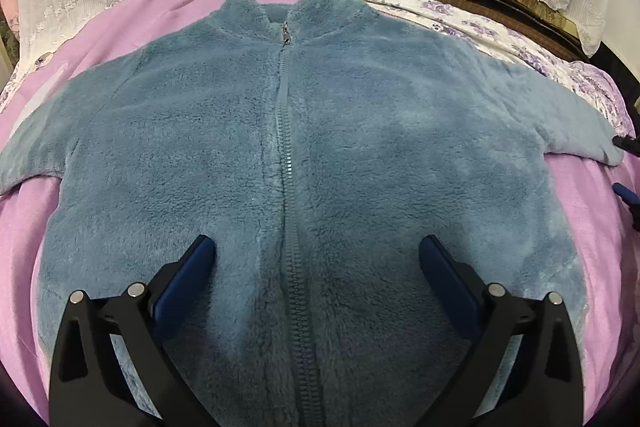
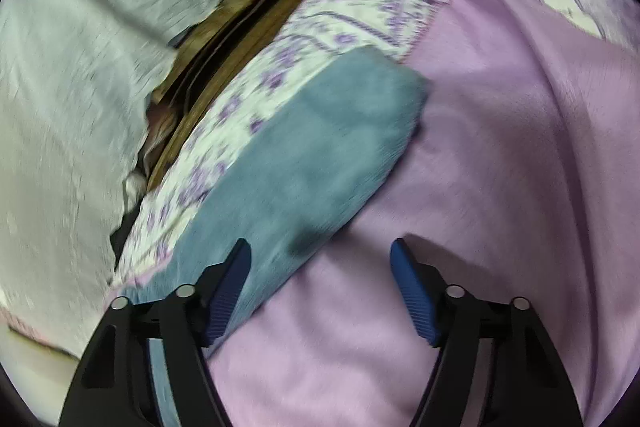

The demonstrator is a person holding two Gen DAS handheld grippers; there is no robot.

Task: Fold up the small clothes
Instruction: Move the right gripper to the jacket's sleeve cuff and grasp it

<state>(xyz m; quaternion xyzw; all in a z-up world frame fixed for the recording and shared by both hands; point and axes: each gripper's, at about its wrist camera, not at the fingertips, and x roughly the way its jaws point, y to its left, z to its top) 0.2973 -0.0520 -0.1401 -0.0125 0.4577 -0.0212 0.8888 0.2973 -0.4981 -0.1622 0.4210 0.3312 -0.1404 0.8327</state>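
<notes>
The left gripper point(image 1: 316, 247) is angled steeply downward, its 2 blue-padded fingers point(image 1: 200, 259) spread wide apart, nothing pressed between the pads. The right gripper point(image 2: 320, 255) is tipped downward too and seen through motion blur, rolled to 1 side. Its jaws are set apart, narrower than the left pair, and no grip is made. Its blue pads point(image 2: 412, 291) are kept clear of contact with each other.

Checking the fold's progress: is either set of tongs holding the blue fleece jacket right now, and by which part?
Nothing is held. The left tongs stand open over the jacket, and the right tongs stand open by its sleeve.
</notes>
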